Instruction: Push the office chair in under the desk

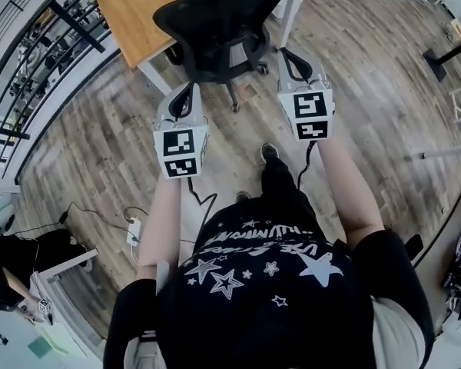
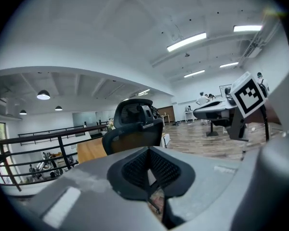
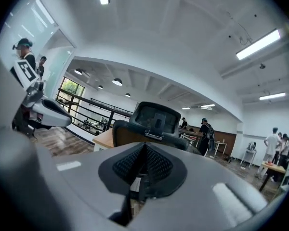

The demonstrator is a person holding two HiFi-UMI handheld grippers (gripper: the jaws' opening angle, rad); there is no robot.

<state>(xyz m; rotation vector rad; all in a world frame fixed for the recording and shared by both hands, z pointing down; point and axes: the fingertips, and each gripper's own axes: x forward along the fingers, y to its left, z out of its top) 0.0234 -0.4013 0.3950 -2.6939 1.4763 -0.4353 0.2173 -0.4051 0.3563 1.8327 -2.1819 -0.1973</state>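
Left gripper & right gripper: fingers closed, empty, near office chair; tabletop far side.

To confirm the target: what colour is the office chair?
The office chair is black; the head view shows it best.
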